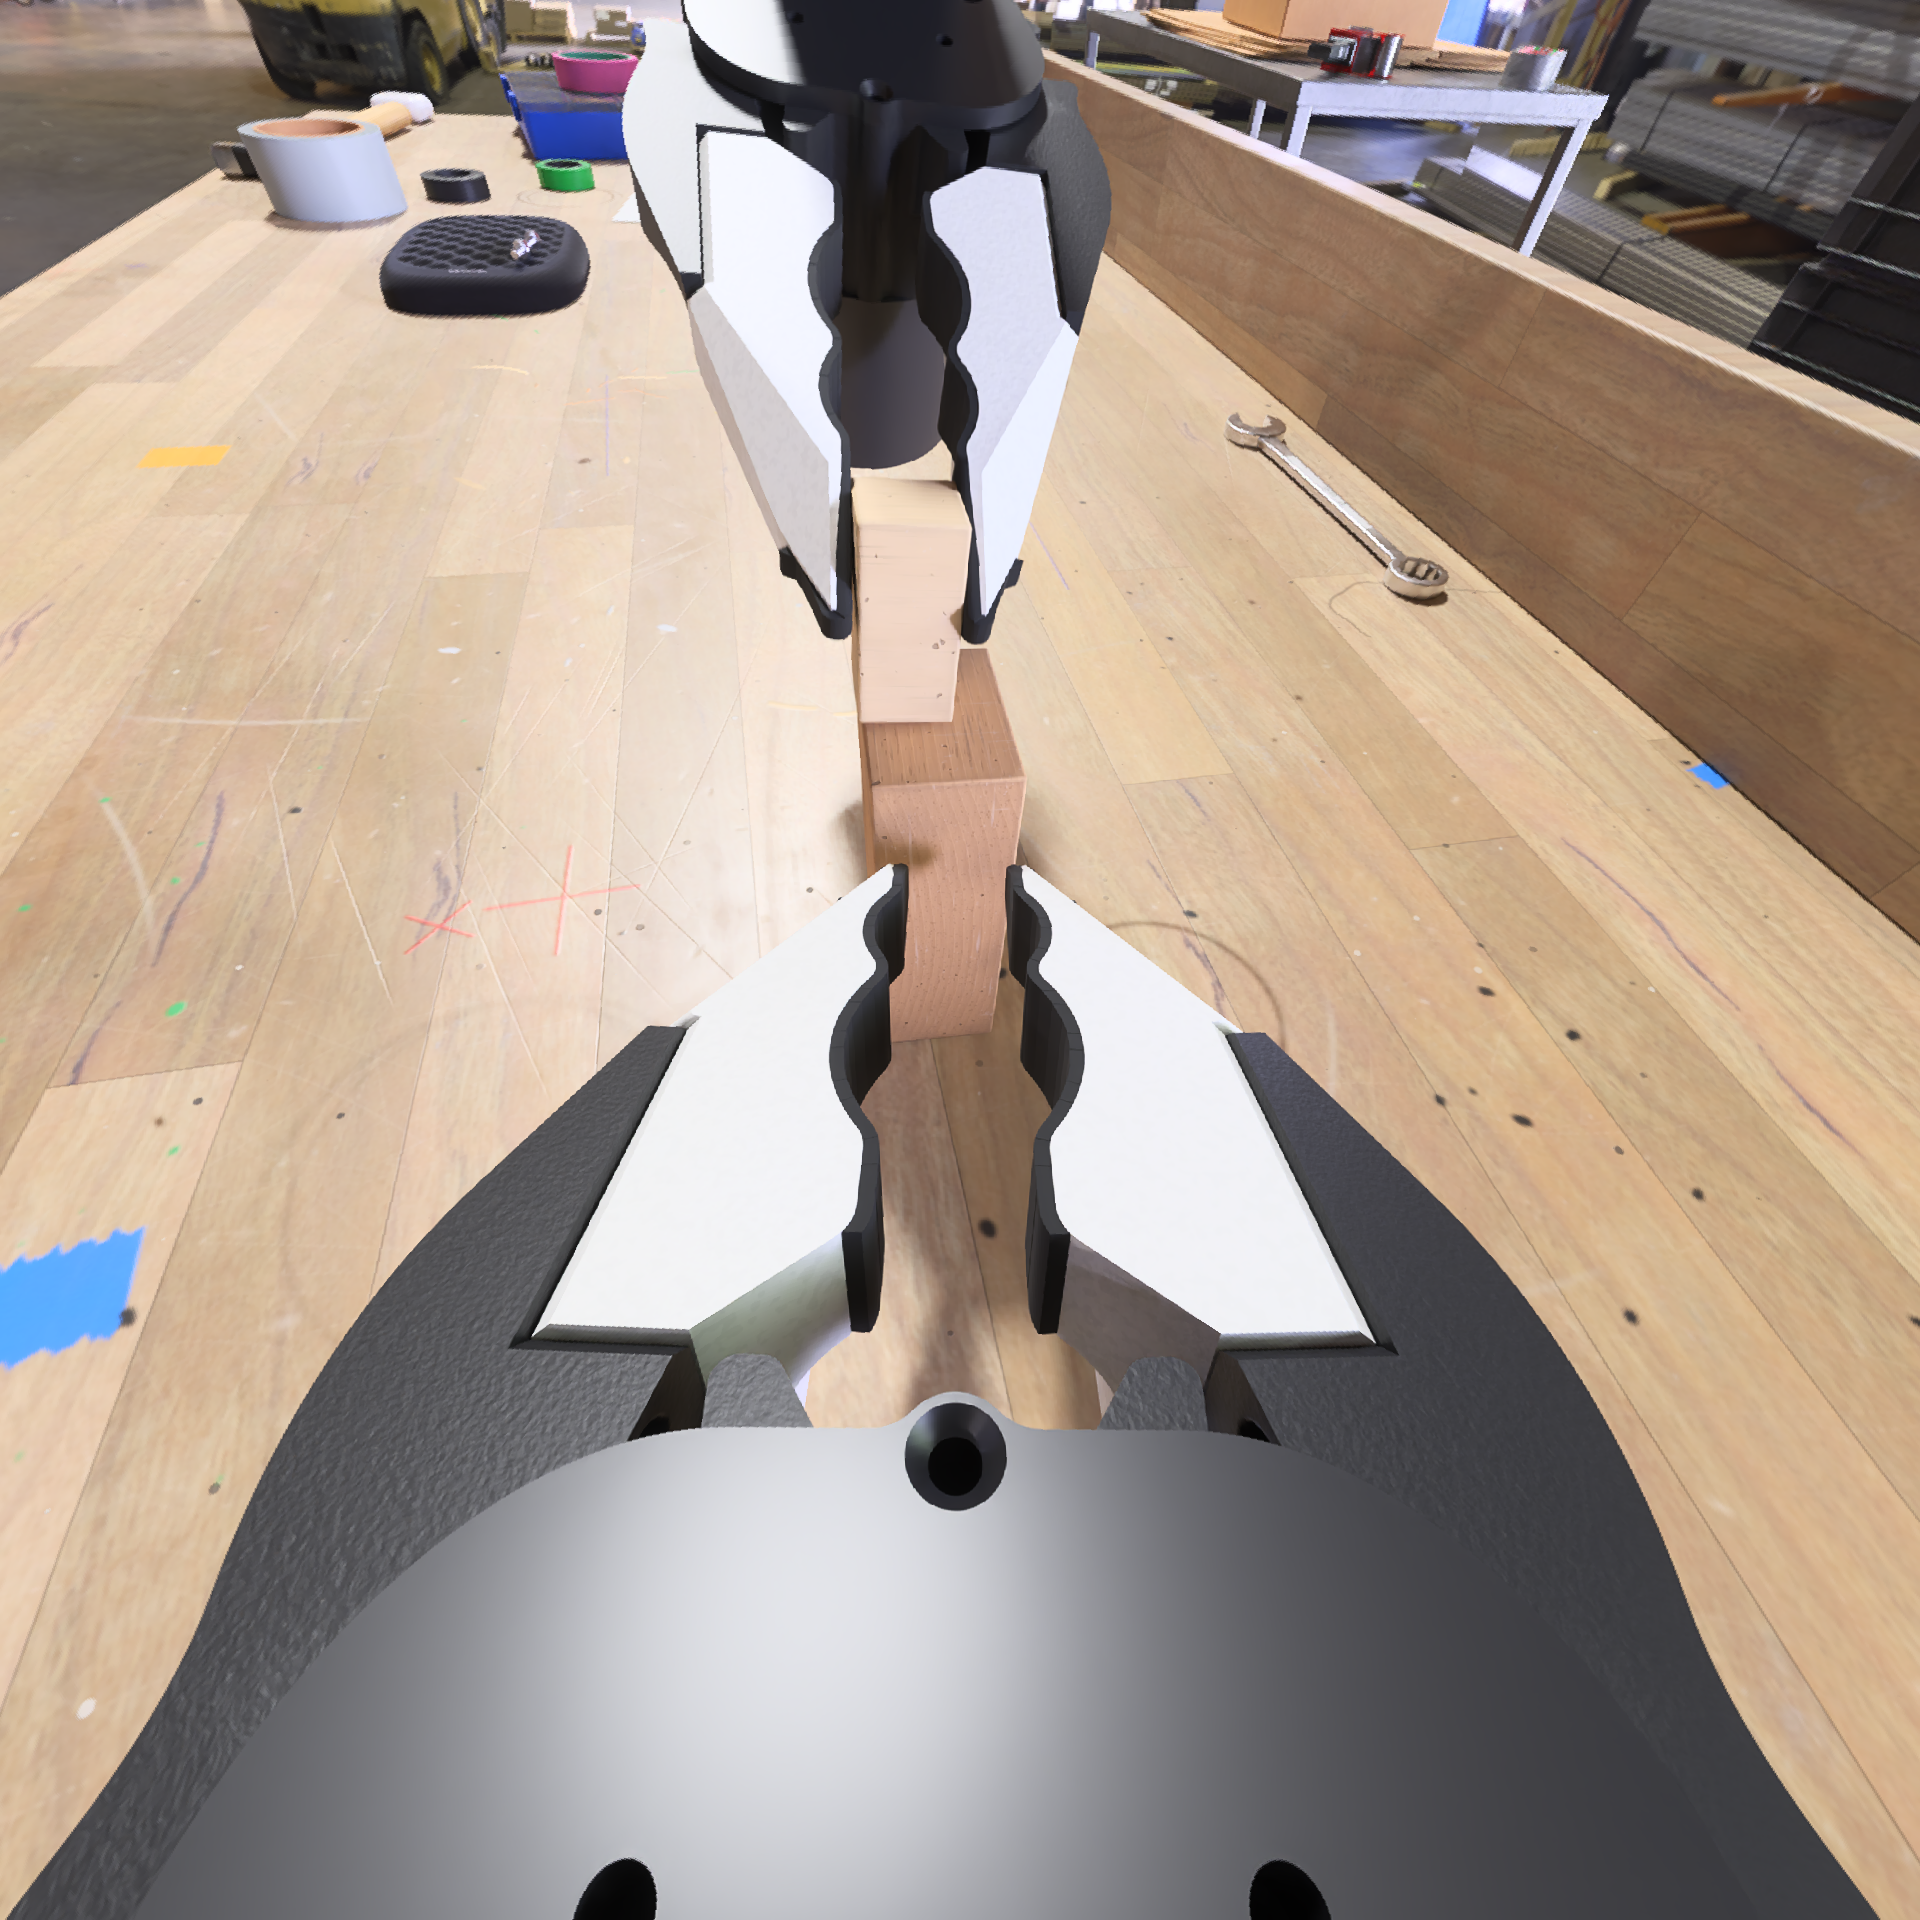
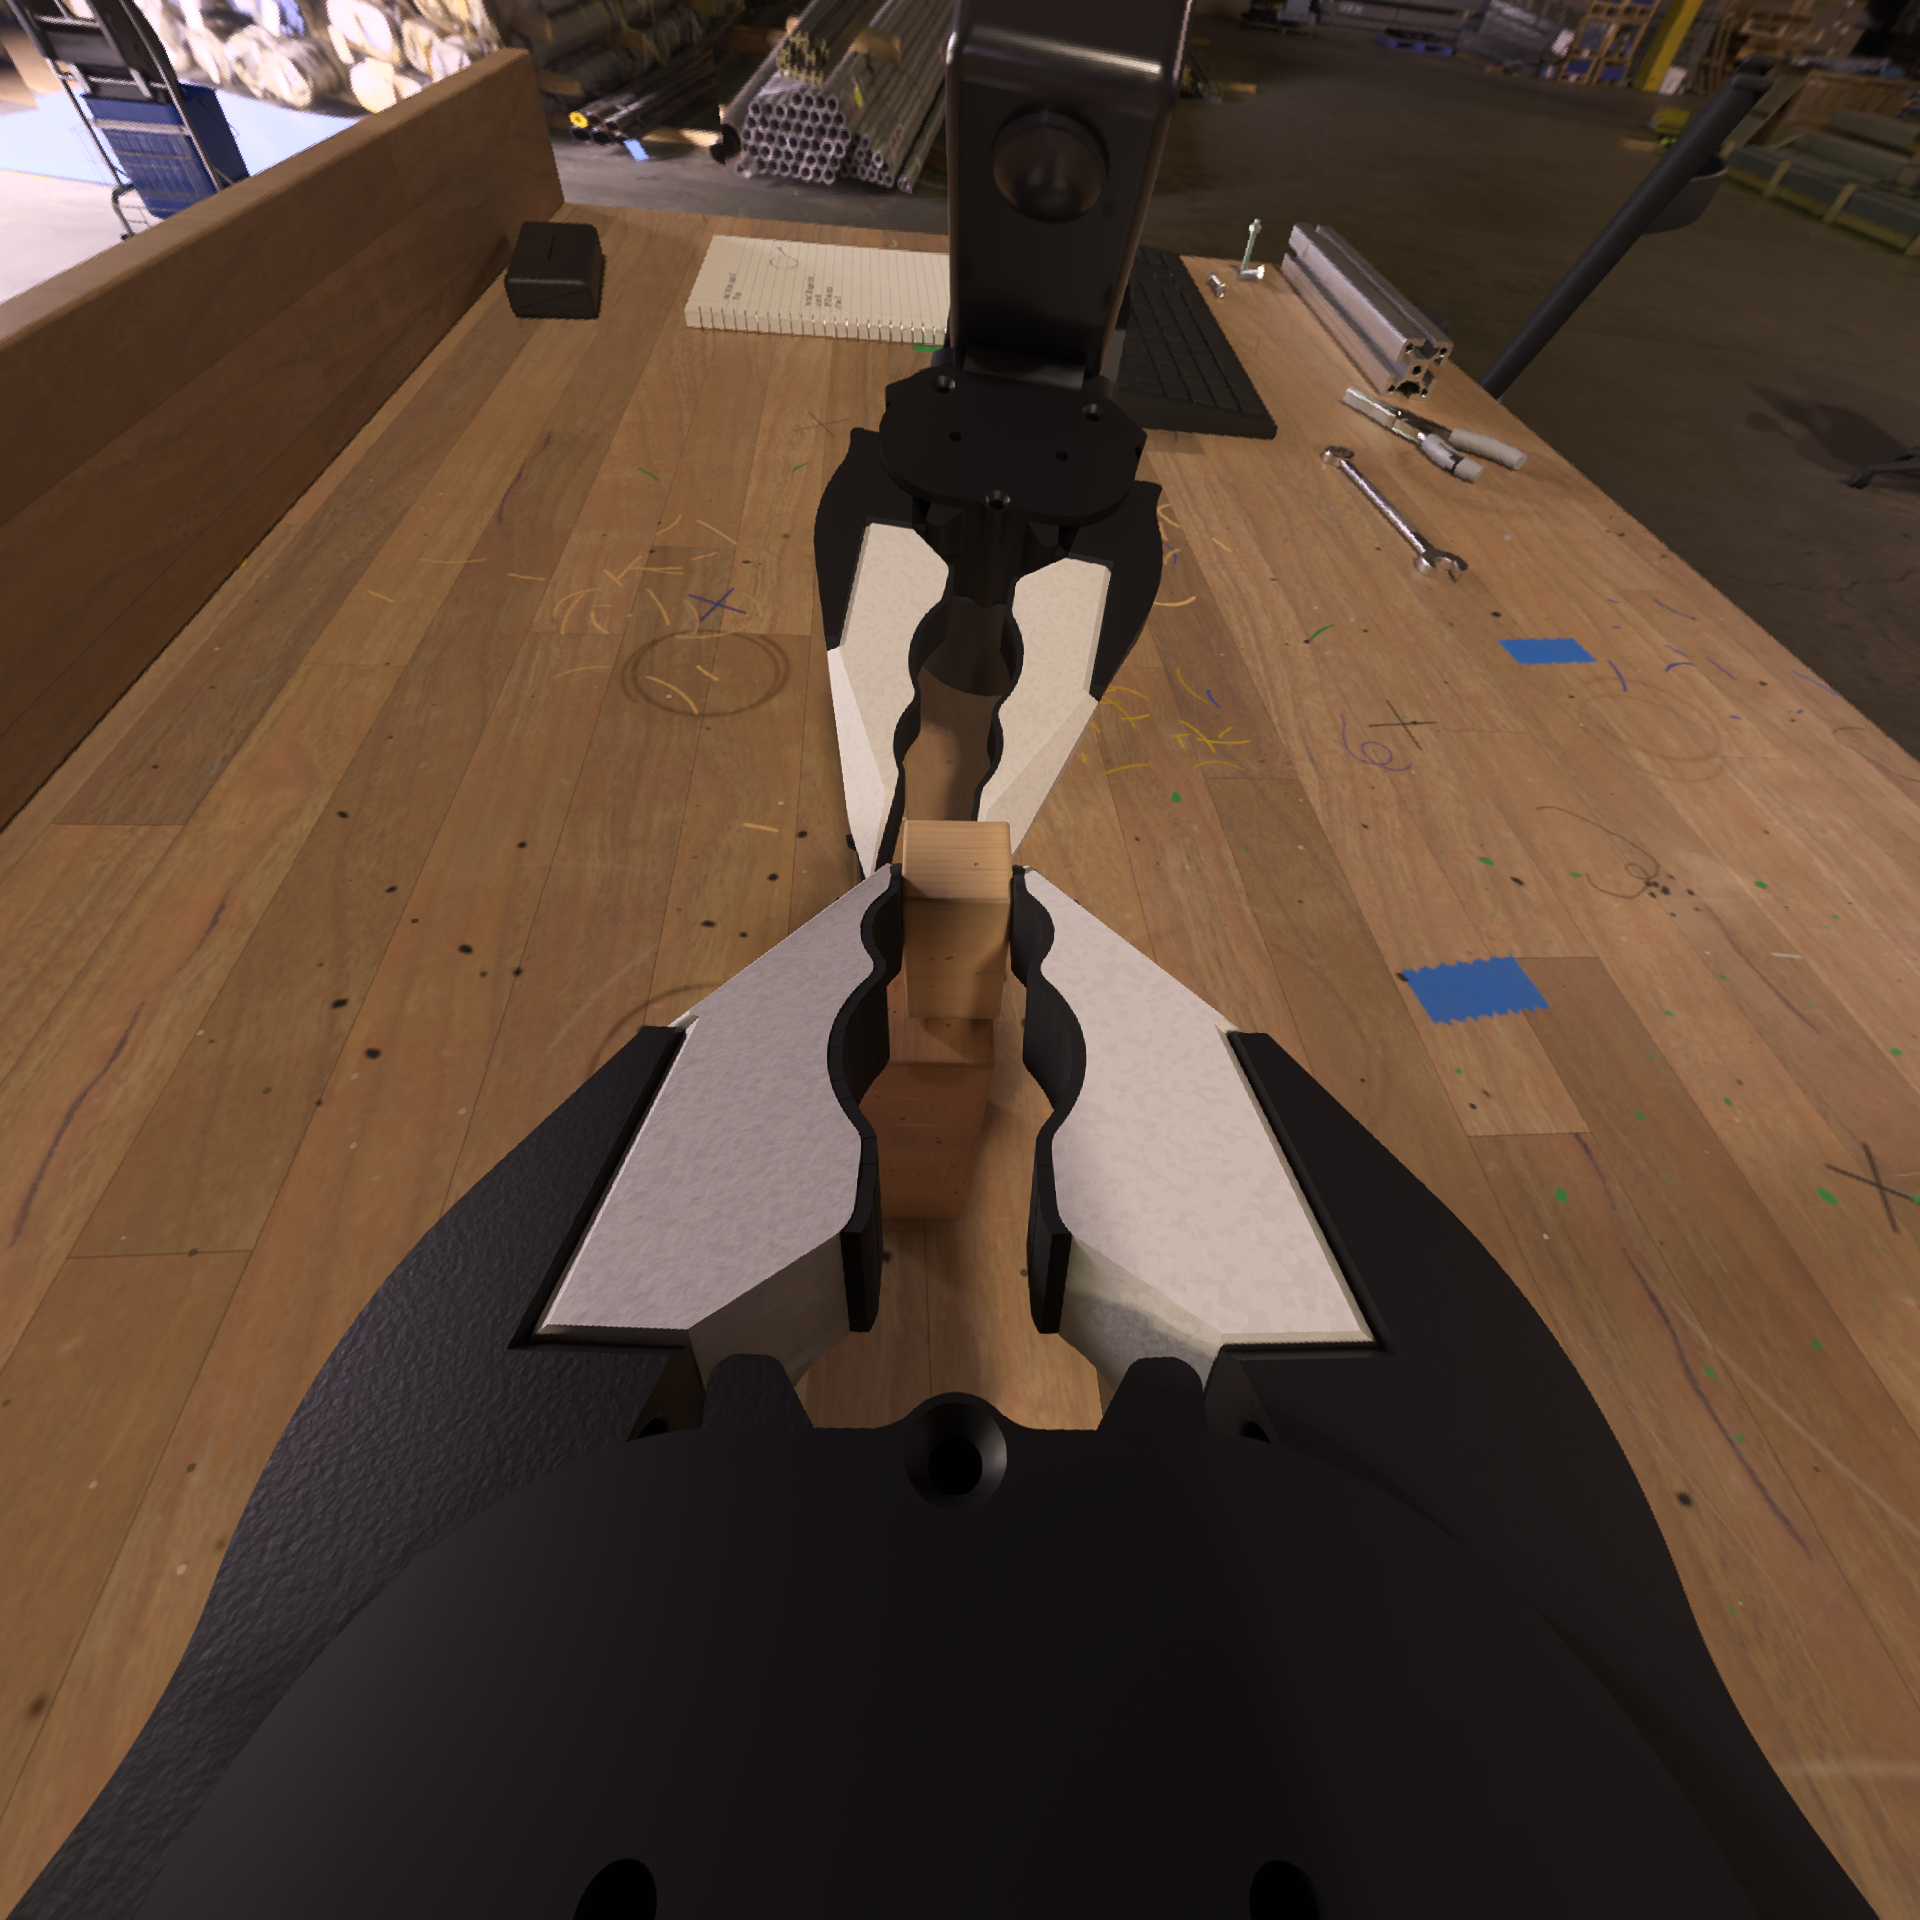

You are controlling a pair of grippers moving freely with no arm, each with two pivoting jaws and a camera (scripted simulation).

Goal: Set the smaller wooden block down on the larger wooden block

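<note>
Two grippers: left gripper (image 1: 956,883) clamps larger block (image 1: 940,831); right gripper (image 2: 956,883) clamps smaller block (image 2: 956,914) resting on it

My two sets of fingers (image 1: 956,883) crowd the stacked blocks (image 1: 940,821) from opposite ends, closing off both approaches. The bench (image 1: 416,779) on either flank lies open, with the wrench (image 1: 1335,504) and the wooden wall (image 1: 1507,436) well off to one side.
</note>
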